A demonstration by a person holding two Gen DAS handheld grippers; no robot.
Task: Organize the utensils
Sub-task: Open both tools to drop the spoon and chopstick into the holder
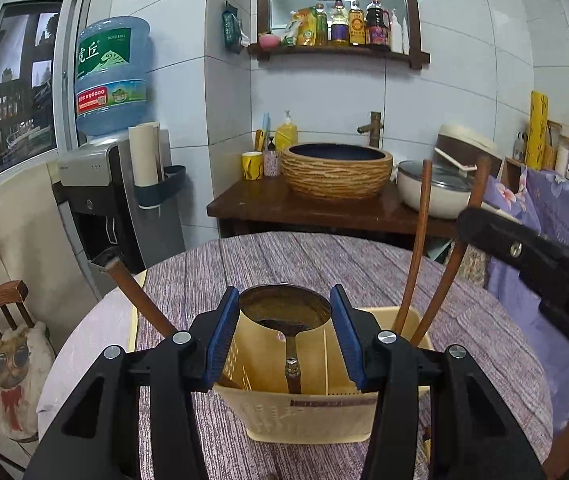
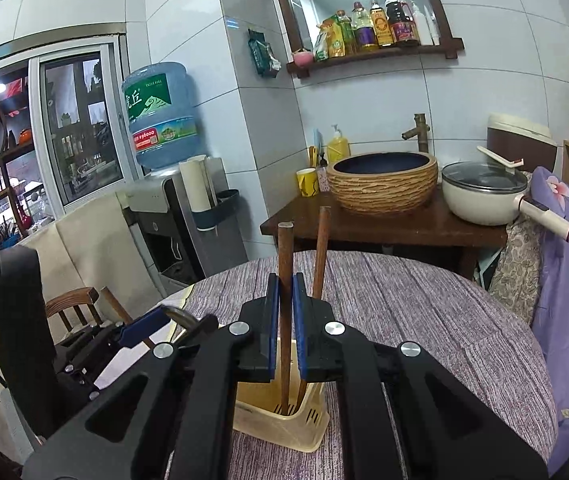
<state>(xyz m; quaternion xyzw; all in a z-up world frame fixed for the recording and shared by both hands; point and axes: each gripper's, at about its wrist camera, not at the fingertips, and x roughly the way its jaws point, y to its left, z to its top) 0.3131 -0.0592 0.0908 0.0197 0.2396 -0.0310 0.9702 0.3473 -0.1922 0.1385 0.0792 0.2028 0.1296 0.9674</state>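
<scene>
A cream slotted utensil basket [image 1: 304, 416] stands on the purple-striped table [image 1: 284, 256]. My left gripper [image 1: 284, 292] is shut on the bowl of a metal ladle [image 1: 284, 310], whose handle points down into the basket. Another wooden handle [image 1: 140, 300] leans out to the left. Two wooden sticks stand in the basket's right part. My right gripper [image 2: 285, 280] is shut on the near stick [image 2: 284, 248], with its lower end inside the basket [image 2: 284, 428]. The other stick [image 2: 320, 252] leans free beside it. The left gripper [image 2: 144, 328] shows at the lower left of the right wrist view.
Behind the table a dark wooden counter [image 1: 284, 208] carries a woven basin [image 1: 336, 172], a white lidded pot [image 1: 432, 192] and cups. A water dispenser [image 1: 116, 200] stands at the left, near a chair with a cushion [image 1: 12, 360]. Purple floral fabric [image 1: 544, 208] hangs at the right.
</scene>
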